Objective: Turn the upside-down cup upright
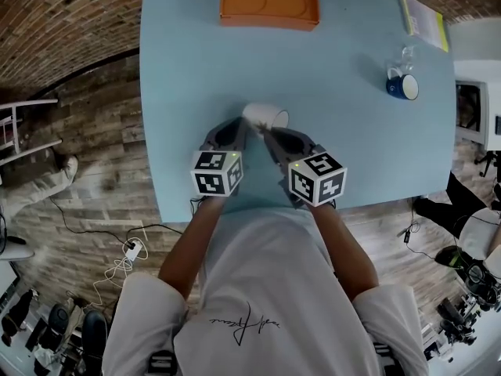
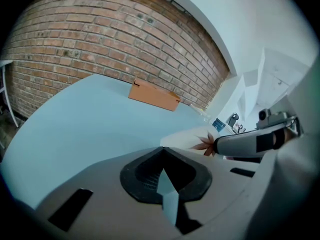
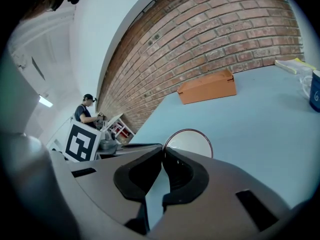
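A white cup [image 1: 262, 114] with a brown star print lies tilted on the light blue table [image 1: 180, 69], its open mouth facing right. My right gripper [image 1: 272, 134] comes at it from the near side, jaws closed on the left part of the cup's rim [image 3: 192, 143]. In the right gripper view the fingertips [image 3: 163, 150] meet right at that rim. My left gripper [image 1: 239, 128] sits just left of the cup, jaws shut with nothing between them. The left gripper view shows the cup [image 2: 187, 138] just beyond its tips, with the right gripper's finger [image 2: 235, 145] on it.
An orange box [image 1: 268, 1] lies at the table's far edge. A blue mug [image 1: 402, 86] and a clear glass [image 1: 407, 56] stand at the right, with a yellow-edged book [image 1: 423, 18] behind them. The table's near edge is just under my grippers.
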{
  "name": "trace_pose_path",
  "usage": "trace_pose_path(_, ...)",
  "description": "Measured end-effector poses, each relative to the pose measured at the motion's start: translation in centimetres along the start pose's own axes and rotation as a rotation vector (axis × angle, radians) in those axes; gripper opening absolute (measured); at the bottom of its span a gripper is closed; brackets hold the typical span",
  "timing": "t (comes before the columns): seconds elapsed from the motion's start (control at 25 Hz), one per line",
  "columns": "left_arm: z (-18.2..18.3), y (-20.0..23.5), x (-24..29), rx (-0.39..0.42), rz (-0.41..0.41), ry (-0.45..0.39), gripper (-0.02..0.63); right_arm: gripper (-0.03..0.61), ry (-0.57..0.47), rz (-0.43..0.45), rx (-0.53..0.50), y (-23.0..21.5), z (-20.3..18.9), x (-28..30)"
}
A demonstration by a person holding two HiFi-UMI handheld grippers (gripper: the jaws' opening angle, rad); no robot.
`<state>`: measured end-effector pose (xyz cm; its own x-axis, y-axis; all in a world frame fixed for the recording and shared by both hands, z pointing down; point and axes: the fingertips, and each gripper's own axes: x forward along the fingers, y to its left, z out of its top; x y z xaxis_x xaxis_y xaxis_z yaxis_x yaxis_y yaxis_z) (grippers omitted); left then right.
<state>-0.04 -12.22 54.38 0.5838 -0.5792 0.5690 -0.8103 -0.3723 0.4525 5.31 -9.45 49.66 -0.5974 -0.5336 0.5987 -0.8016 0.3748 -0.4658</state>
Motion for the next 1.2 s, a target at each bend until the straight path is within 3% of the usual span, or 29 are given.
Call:
trace_pose_path(0.68, -1.1, -1.2, 0.9, -0.006, -0.034, 0.012, 0.009, 0.035, 0.076, -0.096, -0.142, -0.1, -0.2, -0.6)
trace_pose_path(1.2, -0.7, -0.9, 0.9, -0.06, -0.049, -0.006, 0.009, 0.035, 0.092, -0.127, -0.151, 0.5, 0.2, 0.3)
